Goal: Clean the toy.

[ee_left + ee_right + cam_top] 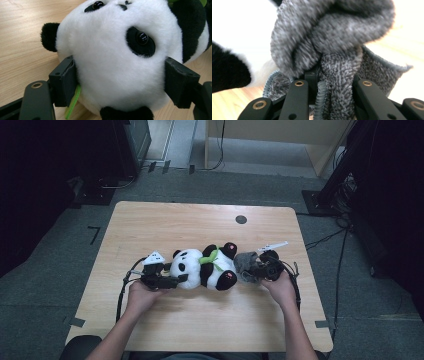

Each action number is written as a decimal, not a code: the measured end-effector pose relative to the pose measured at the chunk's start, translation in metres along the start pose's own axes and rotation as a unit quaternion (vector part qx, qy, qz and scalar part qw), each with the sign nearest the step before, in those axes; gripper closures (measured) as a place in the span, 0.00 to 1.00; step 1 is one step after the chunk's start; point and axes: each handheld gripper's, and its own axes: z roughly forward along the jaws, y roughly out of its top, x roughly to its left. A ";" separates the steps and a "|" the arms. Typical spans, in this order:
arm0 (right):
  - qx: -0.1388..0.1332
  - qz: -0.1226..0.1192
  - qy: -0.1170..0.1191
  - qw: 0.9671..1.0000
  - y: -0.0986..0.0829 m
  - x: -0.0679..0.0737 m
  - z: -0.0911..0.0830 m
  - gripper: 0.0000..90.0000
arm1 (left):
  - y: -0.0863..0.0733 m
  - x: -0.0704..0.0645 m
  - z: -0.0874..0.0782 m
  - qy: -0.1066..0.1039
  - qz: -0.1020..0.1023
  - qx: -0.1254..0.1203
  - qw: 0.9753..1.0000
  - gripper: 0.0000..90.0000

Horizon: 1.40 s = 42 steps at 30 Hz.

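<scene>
A soft plush panda (204, 268) lies mid-desk (150, 225), its squashy head clasped by the left gripper's (167, 281) jaws; the right gripper's (257, 268) jaws pinch a limp grey cloth (243, 263) at its feet.

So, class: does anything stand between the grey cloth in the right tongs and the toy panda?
Nothing visible does. The right tongs are shut on the grey cloth, which lies right against the panda at its foot end, while the left tongs clamp its head.
</scene>
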 end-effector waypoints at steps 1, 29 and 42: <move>-0.006 0.016 -0.001 1.000 0.000 -0.003 -0.003 0.82 | 0.000 0.000 0.000 0.001 0.002 0.000 1.000 0.25; -0.072 -0.201 0.089 0.973 0.122 0.154 0.006 0.81 | -0.008 0.000 0.000 -0.004 -0.003 -0.035 0.999 0.25; 0.006 -0.232 0.096 0.968 0.116 0.167 0.049 0.81 | -0.007 -0.002 0.001 0.013 -0.011 -0.033 0.999 0.36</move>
